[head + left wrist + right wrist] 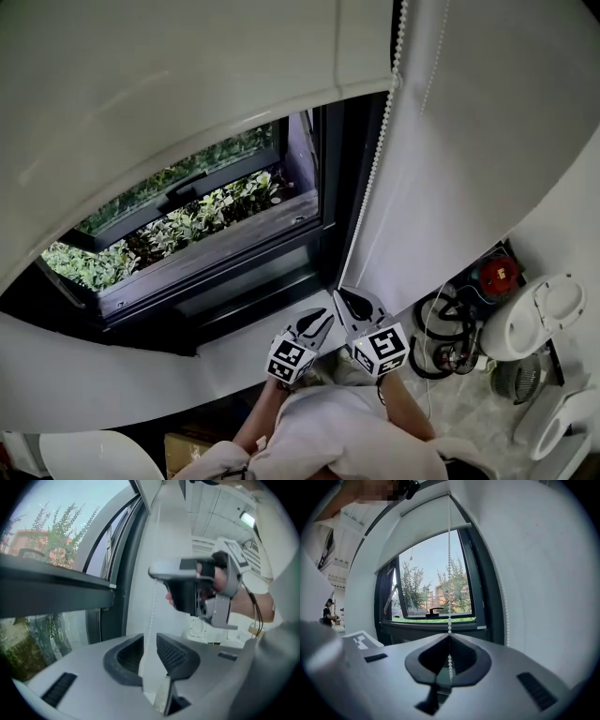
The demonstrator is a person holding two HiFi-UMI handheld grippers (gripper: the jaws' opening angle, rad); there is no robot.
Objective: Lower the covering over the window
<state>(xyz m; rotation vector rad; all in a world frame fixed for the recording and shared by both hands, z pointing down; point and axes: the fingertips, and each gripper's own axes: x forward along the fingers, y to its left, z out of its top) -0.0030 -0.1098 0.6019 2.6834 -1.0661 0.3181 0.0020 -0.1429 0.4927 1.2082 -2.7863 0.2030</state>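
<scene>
Head view: right gripper [347, 294] clenched on bead chain [374, 169] beside window frame [336, 187], left gripper [324, 320] released.

Ahead of the left tongs [319, 323] and lower, out of doors, grow leafy plants [187, 225], green mottled with pale; straight beyond the right tongs [349, 298] stand thin trees [412, 585] and a reddish building [445, 590] under clear sky; on the floor to the right of the right tongs lie coiled black cables [445, 323], a red object [500, 270] just beyond them, and a white rounded appliance [539, 319] further right; behind and left of the left tongs sits a white round surface [94, 457]; far off to the right tongs' left stands a person [329, 611].
</scene>
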